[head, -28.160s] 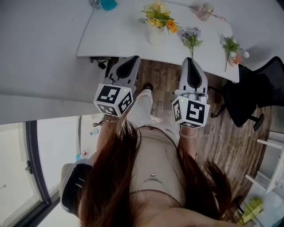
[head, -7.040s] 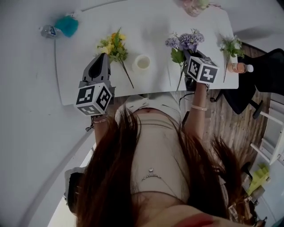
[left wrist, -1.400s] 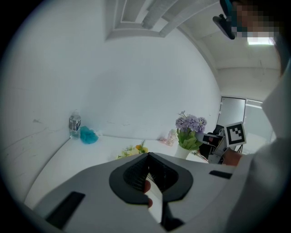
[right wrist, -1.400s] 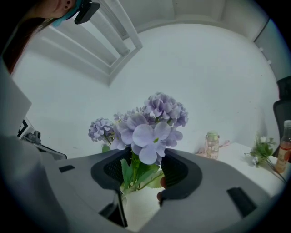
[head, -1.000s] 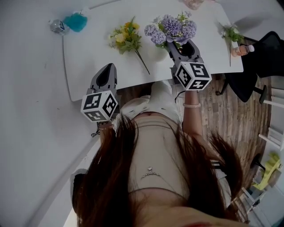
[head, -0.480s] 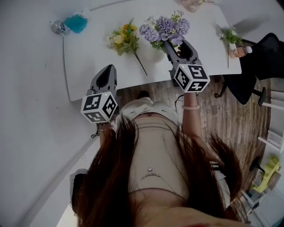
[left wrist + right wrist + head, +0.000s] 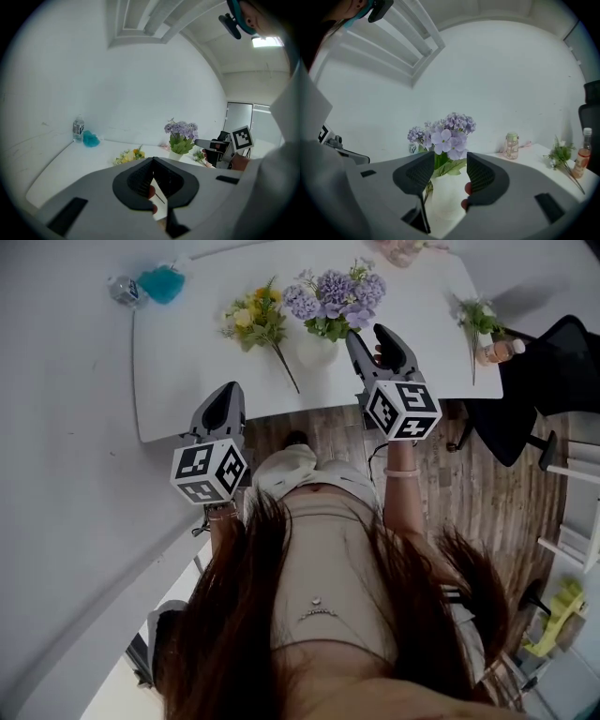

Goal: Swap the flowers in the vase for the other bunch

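The left gripper's fingers are pressed together with nothing between them. It hangs off the table's near edge, over the wooden floor. The right gripper's fingers stand spread. One white vase shows in the gap just beyond them, and the pads are not on it.

The vase stands near the middle of the table, close to the near edge. It holds one bunch of purple flowers, round pale-lilac heads over broad green leaves. Just left of it, one yellow-and-orange bunch lies flat, its stem pointing at the near edge. One small green sprig lies at the right end beside a bottle. A second bottle stands at the far left corner by a teal lump, and one jar at the far edge.

Bare tabletop lies left of the yellow bunch and between vase and sprig. A black chair stands off the right end.
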`<state>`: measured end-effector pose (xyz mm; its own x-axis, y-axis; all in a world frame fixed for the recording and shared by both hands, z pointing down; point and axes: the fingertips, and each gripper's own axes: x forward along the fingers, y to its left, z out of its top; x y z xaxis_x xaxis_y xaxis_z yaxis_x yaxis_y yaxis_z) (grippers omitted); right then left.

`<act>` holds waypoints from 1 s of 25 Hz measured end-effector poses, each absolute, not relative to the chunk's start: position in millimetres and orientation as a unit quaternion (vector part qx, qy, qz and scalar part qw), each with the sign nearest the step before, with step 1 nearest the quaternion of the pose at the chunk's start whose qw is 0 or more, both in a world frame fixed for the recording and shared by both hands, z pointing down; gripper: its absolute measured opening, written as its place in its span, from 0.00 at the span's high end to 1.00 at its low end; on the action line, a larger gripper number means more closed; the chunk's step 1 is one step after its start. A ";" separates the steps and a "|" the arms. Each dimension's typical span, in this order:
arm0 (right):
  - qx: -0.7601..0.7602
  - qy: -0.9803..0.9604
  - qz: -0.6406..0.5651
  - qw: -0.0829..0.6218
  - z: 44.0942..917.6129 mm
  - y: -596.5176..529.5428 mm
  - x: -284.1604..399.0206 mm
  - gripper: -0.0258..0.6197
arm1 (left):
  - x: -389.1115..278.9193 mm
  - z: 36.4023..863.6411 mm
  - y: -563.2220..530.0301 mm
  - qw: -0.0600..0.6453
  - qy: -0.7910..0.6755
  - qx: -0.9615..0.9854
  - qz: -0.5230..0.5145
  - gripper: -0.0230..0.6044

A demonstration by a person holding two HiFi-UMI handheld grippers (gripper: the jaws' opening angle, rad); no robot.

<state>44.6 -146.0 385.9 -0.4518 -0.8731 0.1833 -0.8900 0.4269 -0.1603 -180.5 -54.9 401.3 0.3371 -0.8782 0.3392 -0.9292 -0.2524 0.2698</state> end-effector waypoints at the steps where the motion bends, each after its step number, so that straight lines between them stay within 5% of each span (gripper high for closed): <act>1: 0.521 -0.845 0.117 0.035 384.3 -143.4 47.2 0.62 | -177.7 400.0 -51.8 0.214 -0.574 0.788 0.059 0.96; 10: 0.511 -0.852 0.106 0.035 370.1 -122.8 63.7 0.63 | -153.1 389.0 -26.0 0.209 -0.582 0.784 0.057 0.96; 25: 0.498 -0.863 0.080 0.020 333.3 -83.2 75.5 0.87 | -121.5 369.8 -0.3 0.201 -0.582 0.787 0.047 0.96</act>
